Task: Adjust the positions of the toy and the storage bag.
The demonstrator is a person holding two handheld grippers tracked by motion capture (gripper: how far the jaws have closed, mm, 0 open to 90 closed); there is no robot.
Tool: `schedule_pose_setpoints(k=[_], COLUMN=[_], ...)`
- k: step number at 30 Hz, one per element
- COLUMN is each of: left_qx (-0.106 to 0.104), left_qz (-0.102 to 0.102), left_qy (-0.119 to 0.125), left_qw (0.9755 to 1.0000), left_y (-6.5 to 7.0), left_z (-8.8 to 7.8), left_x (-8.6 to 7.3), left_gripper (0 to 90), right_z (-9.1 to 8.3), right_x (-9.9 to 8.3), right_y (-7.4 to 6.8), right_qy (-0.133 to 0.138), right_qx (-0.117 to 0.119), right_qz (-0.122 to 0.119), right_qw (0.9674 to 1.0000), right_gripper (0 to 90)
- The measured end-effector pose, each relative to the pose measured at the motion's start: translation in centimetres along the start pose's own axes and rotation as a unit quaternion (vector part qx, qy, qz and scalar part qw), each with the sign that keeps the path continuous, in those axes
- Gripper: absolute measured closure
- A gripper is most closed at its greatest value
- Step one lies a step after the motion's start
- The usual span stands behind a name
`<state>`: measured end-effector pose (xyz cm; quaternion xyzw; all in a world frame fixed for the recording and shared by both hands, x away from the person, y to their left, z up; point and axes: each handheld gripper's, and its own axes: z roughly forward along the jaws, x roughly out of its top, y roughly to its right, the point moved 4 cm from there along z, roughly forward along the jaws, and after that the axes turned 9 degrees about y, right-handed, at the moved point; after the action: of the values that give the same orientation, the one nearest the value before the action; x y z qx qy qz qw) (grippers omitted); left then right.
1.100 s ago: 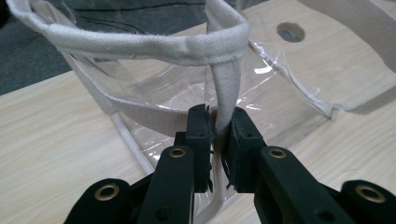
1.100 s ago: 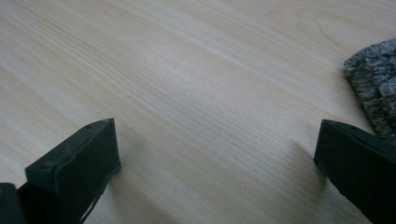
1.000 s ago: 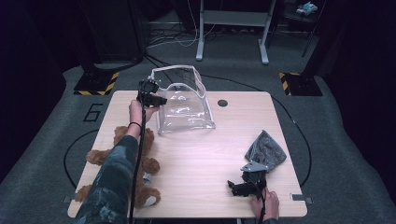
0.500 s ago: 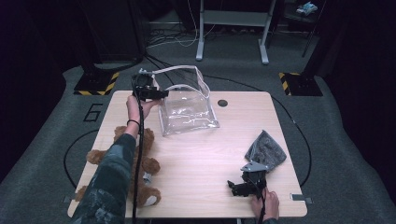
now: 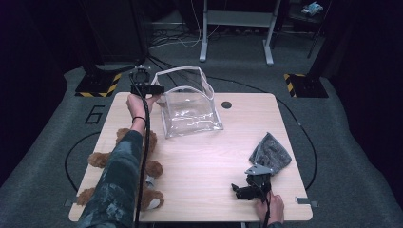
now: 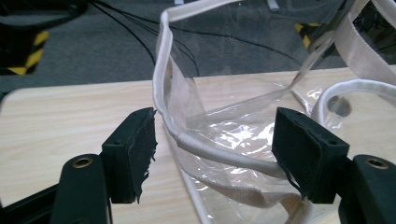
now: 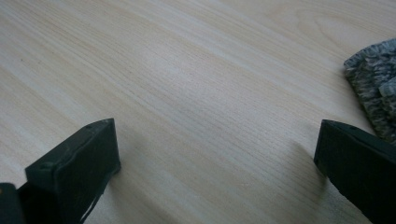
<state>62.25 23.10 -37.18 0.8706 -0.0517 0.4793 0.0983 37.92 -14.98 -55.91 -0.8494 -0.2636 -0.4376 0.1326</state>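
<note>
A clear plastic bag [image 5: 190,107] with white trim stands open at the back of the wooden table [image 5: 214,156]. My left gripper [image 5: 156,89] is at its left rim. In the left gripper view the left gripper [image 6: 215,126] has just been opening: the bag's white rim [image 6: 205,149] runs between the spread jaws, and the left pad [image 6: 135,149] stands clear of it. My right gripper [image 5: 238,191] rests low near the front edge, open [image 7: 217,130] over bare wood. A grey cloth [image 5: 272,152] lies just behind it, and its edge [image 7: 373,79] shows in the right gripper view.
A brown teddy bear [image 5: 154,168] lies at the table's front left, partly under the person's left forearm. A dark round hole [image 5: 226,104] sits in the tabletop right of the bag. Cables and stand legs [image 5: 237,47] cross the floor behind.
The left gripper's jaws have spread apart and released the bag's rim. That hand has drifted slightly up and back. The right gripper has stayed put.
</note>
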Motion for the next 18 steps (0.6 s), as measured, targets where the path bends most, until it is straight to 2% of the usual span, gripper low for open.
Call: schedule_pose_setpoints(k=[3, 4, 5, 6, 7, 11, 15, 16, 18], left_qx=[-0.012, -0.022, -0.027, -0.03, -0.04, -0.055, -0.083, -0.096, -0.107], left_qz=[-0.01, -0.01, -0.015, -0.019, -0.023, -0.002, 0.002, 0.007, 0.007], left_qy=[-0.024, -0.045, -0.055, -0.059, -0.059, -0.059, -0.059, -0.063, -0.072], left_qw=[0.9996, 0.9987, 0.998, 0.9976, 0.9972, 0.9967, 0.9948, 0.9934, 0.9916], left_y=[0.2, 0.2, 0.3, 0.4, 0.5, 1.1, 1.7, 1.7, 1.9], left_z=[0.3, 0.6, 0.7, 0.7, 0.7, 0.8, 0.5, 0.3, 0.1], left_x=[-0.4, -0.6, -0.8, -0.9, -1.0, -1.4, -1.5, -1.5, -1.4], left_gripper=[30.7, 30.7, 31.5, 35.4, 41.8, 61.8, 71.6, 73.4, 75.3], right_z=[0.0, 0.0, 0.0, 0.0, 0.0, 0.0, 0.0, 0.0, 0.0], right_x=[0.0, 0.0, 0.0, 0.0, 0.0, 0.0, 0.0, 0.0, 0.0], right_y=[0.0, 0.0, 0.0, 0.0, 0.0, 0.0, 0.0, 0.0, 0.0], right_qy=[0.0, 0.0, 0.0, 0.001, 0.001, 0.001, 0.001, 0.002, 0.001], right_qx=[-0.001, -0.001, -0.001, -0.001, 0.0, 0.0, 0.0, 0.001, -0.001], right_qz=[0.002, 0.002, 0.002, 0.002, 0.0, 0.0, 0.0, 0.001, 0.001], right_qw=[1.0, 1.0, 1.0, 1.0, 1.0, 1.0, 1.0, 1.0, 1.0], right_gripper=[0.0, 0.0, 0.0, 0.0, 0.0, 0.0, 0.0, 0.0, 0.0])
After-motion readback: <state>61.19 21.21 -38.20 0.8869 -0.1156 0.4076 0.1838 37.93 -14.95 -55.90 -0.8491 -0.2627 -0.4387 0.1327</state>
